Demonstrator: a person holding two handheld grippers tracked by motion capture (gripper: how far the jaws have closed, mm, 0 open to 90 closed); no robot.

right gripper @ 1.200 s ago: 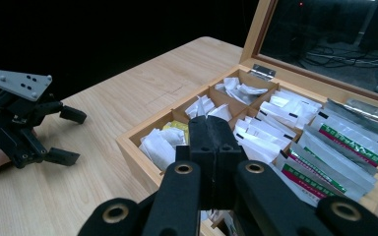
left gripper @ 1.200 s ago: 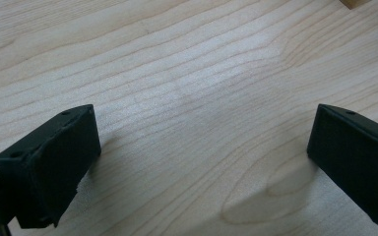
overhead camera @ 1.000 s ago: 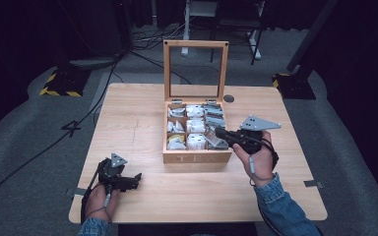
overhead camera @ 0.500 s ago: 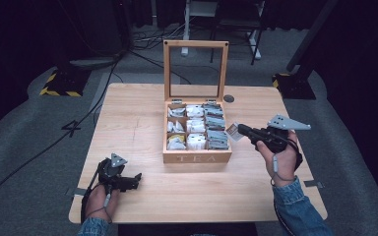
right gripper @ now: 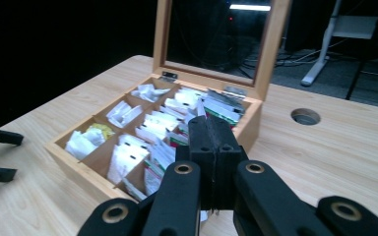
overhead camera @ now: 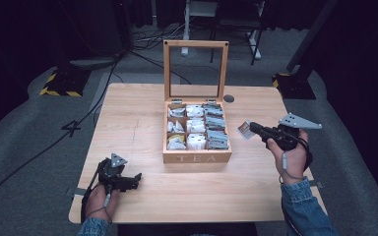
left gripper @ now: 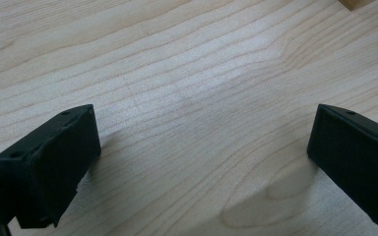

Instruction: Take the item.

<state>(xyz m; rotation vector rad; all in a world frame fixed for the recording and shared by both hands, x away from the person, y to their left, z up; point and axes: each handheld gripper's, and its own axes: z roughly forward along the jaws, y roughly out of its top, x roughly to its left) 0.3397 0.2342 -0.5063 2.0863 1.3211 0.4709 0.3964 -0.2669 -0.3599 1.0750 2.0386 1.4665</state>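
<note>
The word "TEA" can be read on the front wall of the wooden box (overhead camera: pixel 197 158), in capital letters, seen in the high view. On the grey floor to the left of the table there is a dark mark (overhead camera: pixel 72 128) that looks like the number 4. The print on the tea bags is too small to read.

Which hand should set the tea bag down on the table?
Right. The right gripper is shut on the tea bag, held just right of the tea box. The left gripper is open, low over the table, far off.
</note>
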